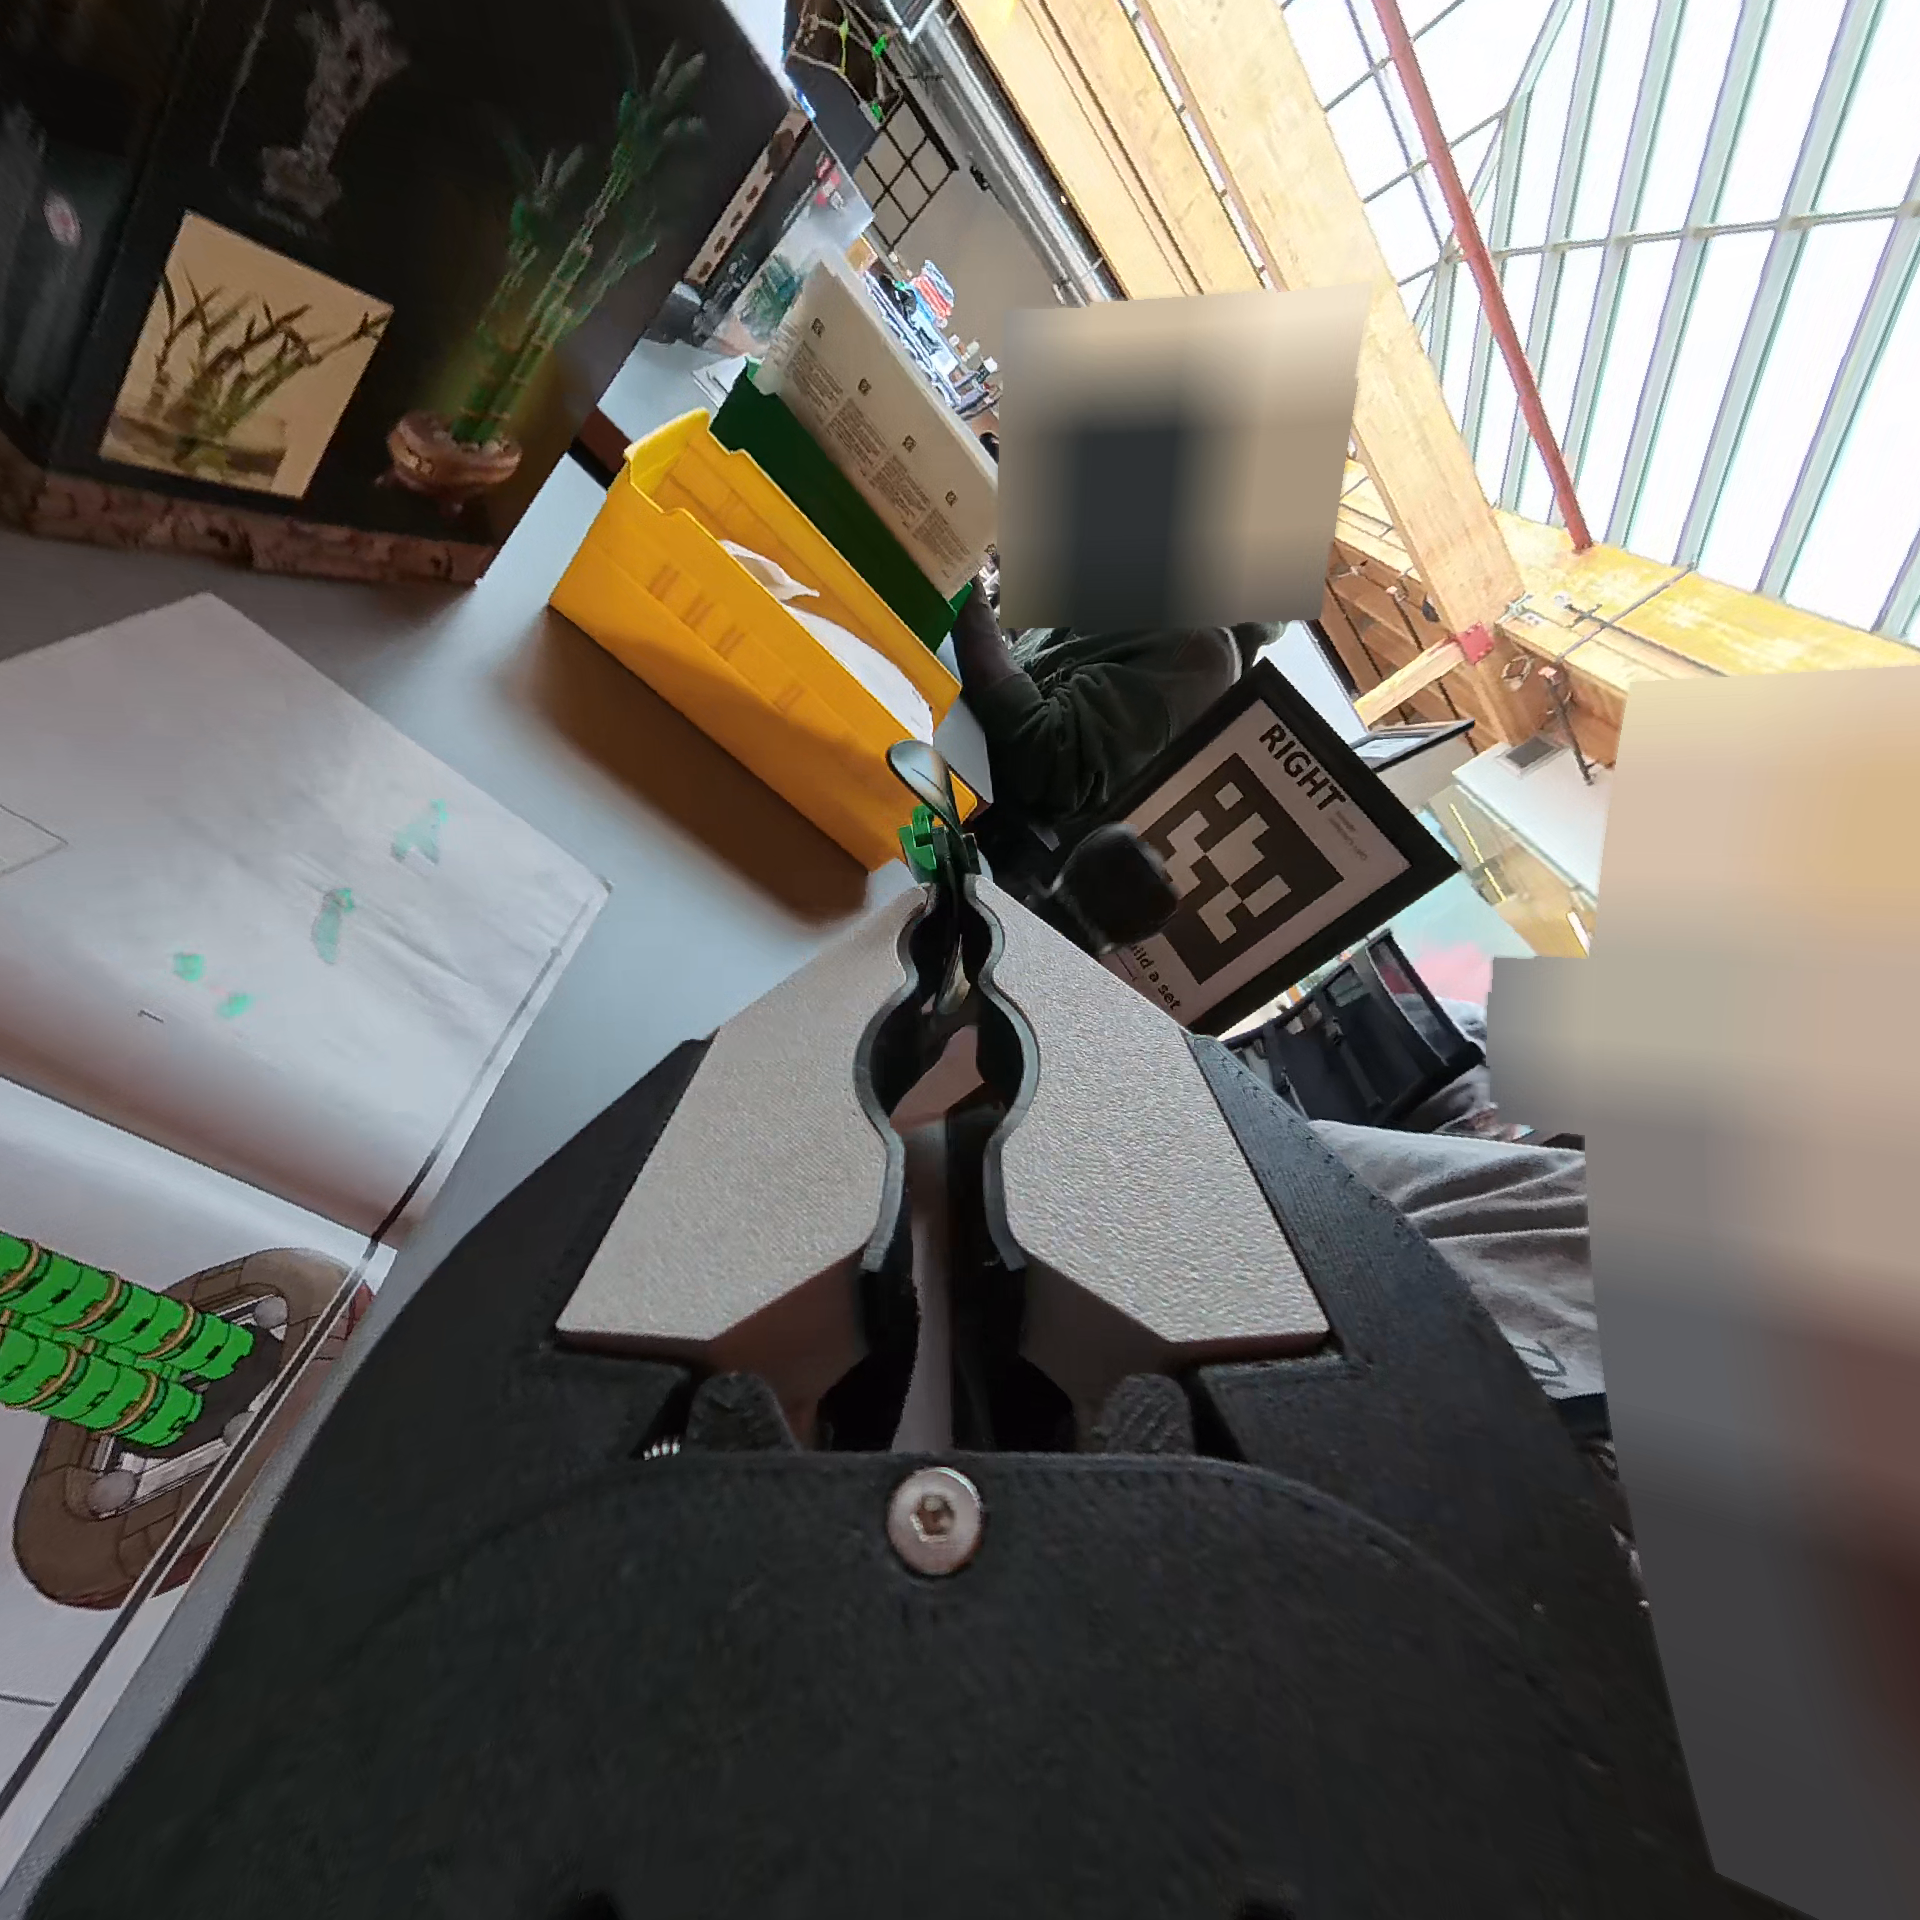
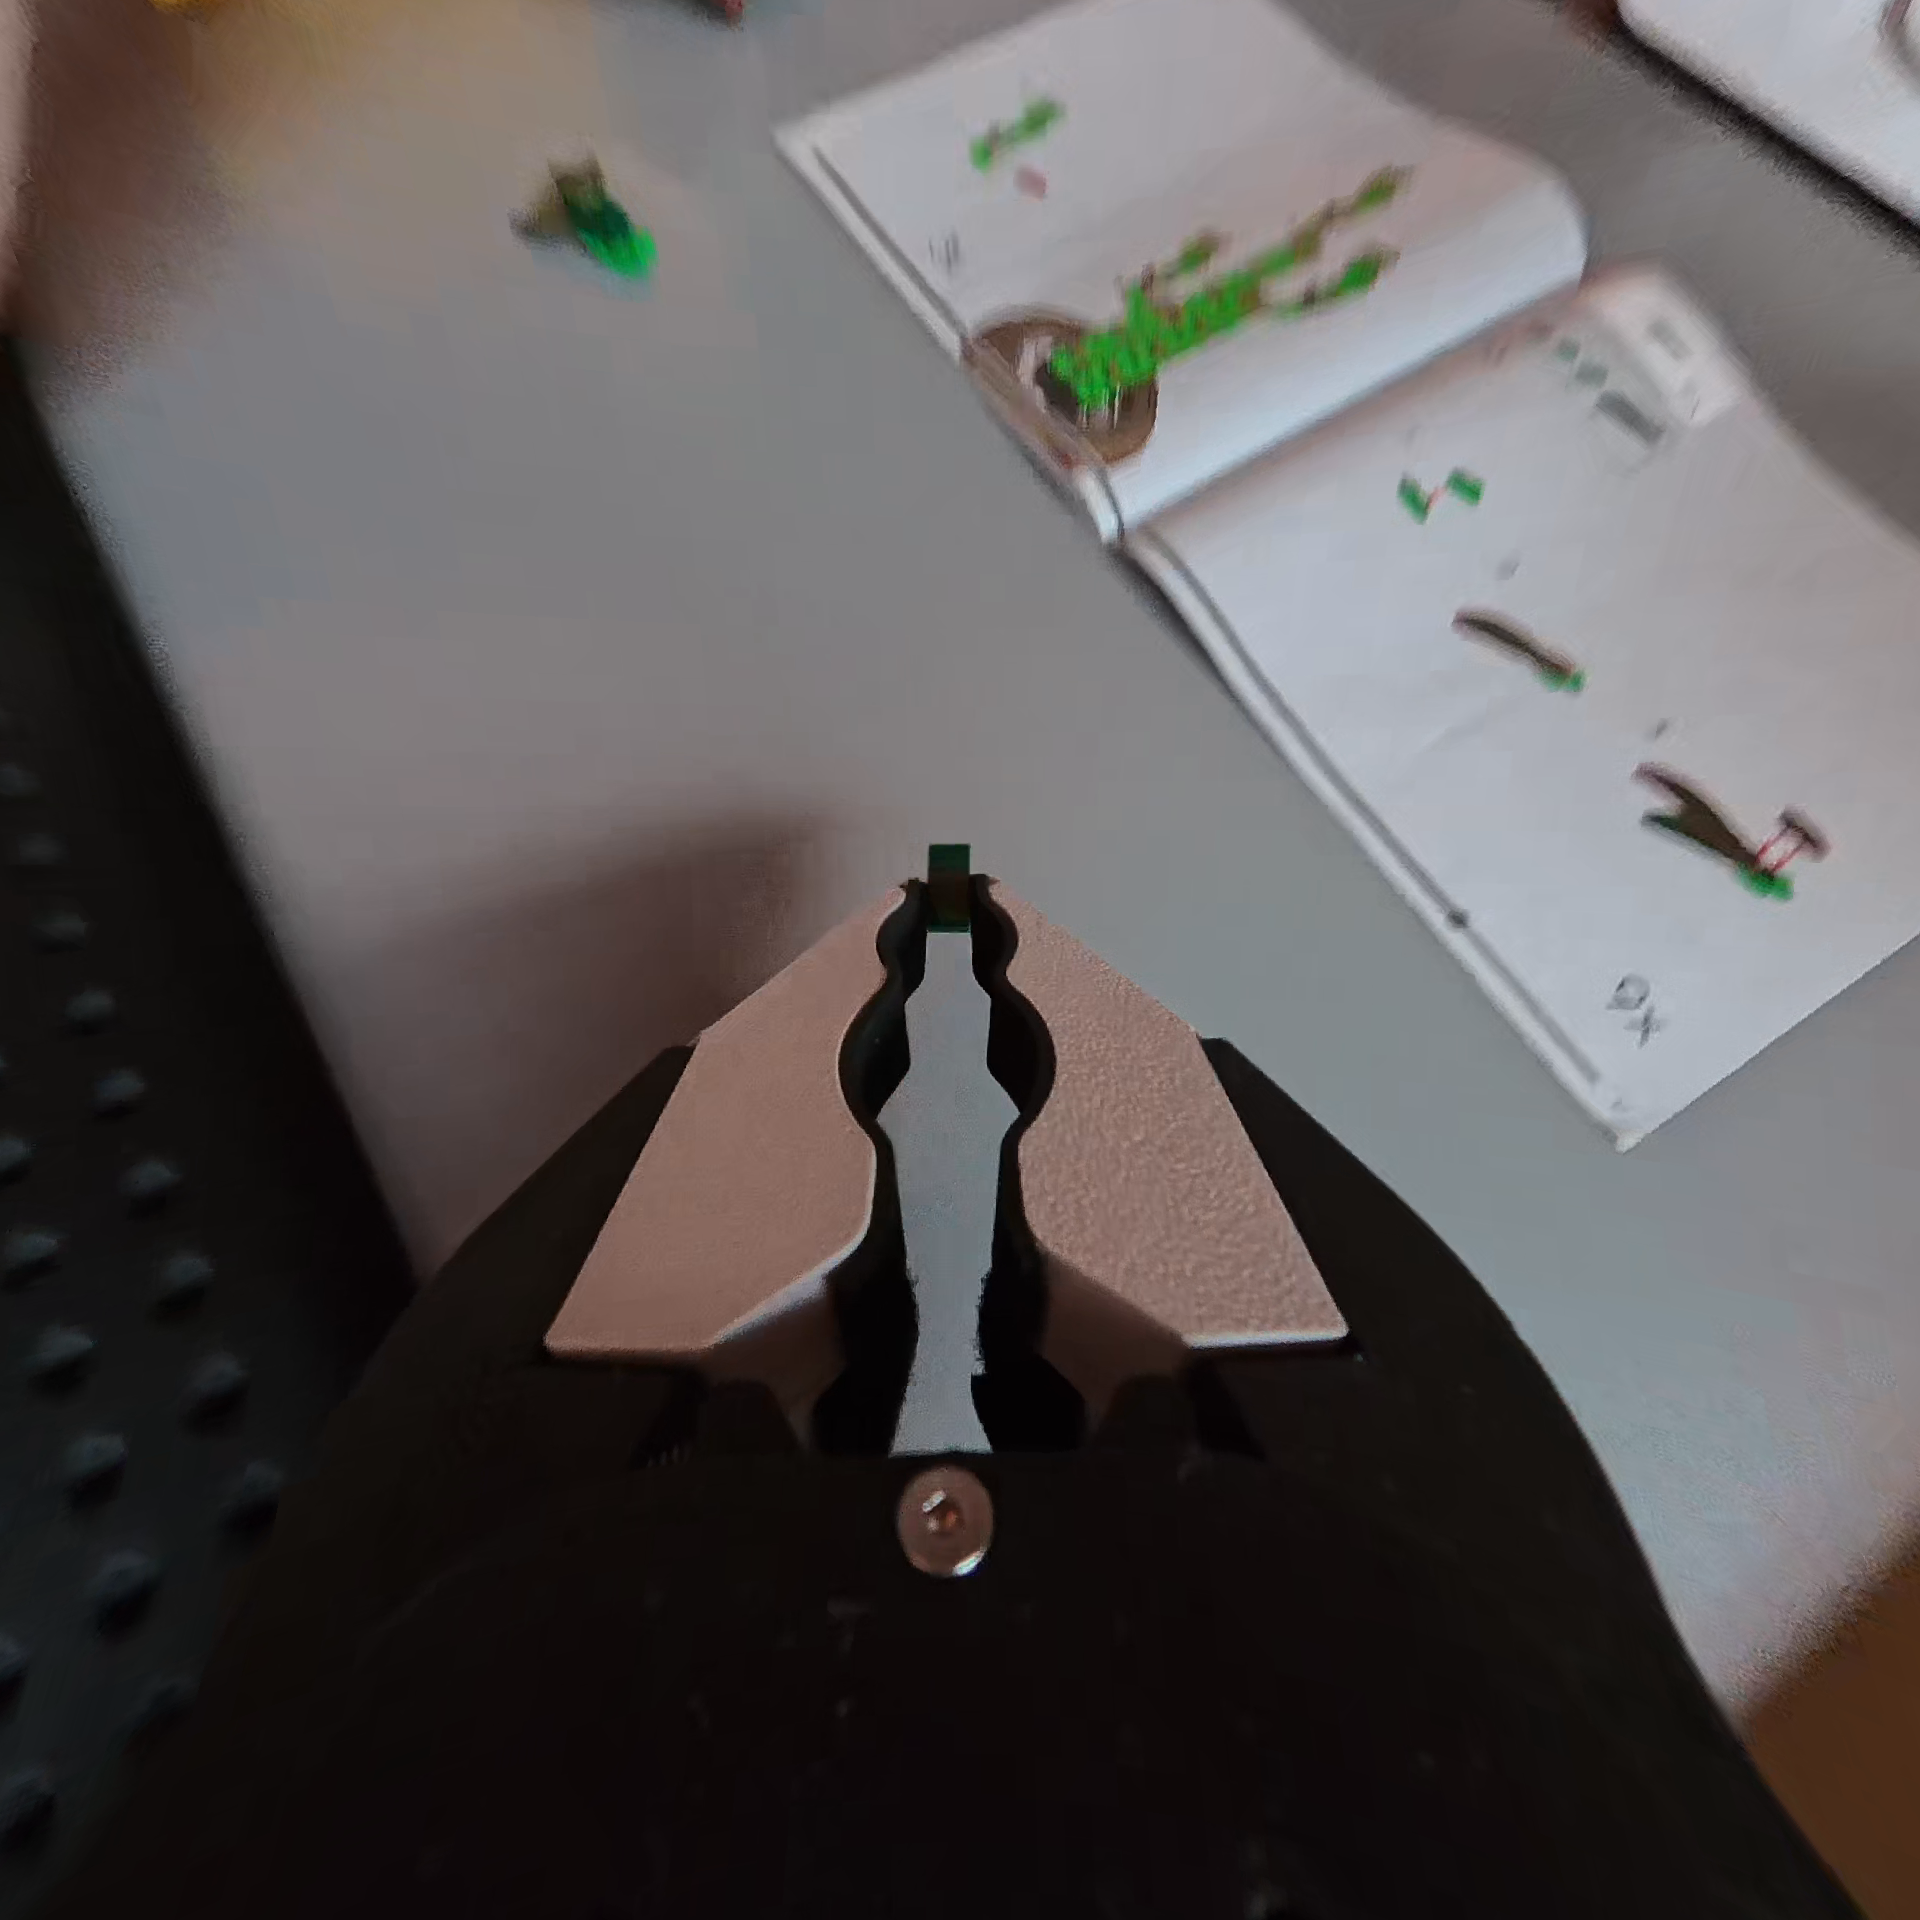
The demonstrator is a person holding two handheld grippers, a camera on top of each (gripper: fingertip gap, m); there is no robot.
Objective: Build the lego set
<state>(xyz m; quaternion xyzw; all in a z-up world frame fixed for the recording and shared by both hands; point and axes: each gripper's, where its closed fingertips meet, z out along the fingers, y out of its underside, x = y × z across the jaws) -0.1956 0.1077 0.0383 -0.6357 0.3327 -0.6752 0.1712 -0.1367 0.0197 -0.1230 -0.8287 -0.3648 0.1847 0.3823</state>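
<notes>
My left gripper (image 1: 948, 885) is shut on a thin dark leaf piece (image 1: 925, 774) with a small green clip (image 1: 918, 840) at its base; it is held above the grey table (image 1: 499, 665), tilted upward. My right gripper (image 2: 945, 891) is shut on a small green brick (image 2: 948, 883) pinched at the fingertips, above the table (image 2: 520, 582). A small green and brown sub-assembly (image 2: 594, 220) lies on the table far ahead, left. The right gripper's marker board (image 1: 1262, 862) shows in the left wrist view.
An open instruction booklet (image 2: 1351, 468) lies on the right, also in the left wrist view (image 1: 229, 852). A yellow bin (image 1: 748, 623), a green bin (image 1: 842, 499) and the set's black box (image 1: 343, 249) stand at the back. A black studded mat (image 2: 94, 1195) lies left. People sit behind. Tip to tip, the grippers are about 20 cm apart.
</notes>
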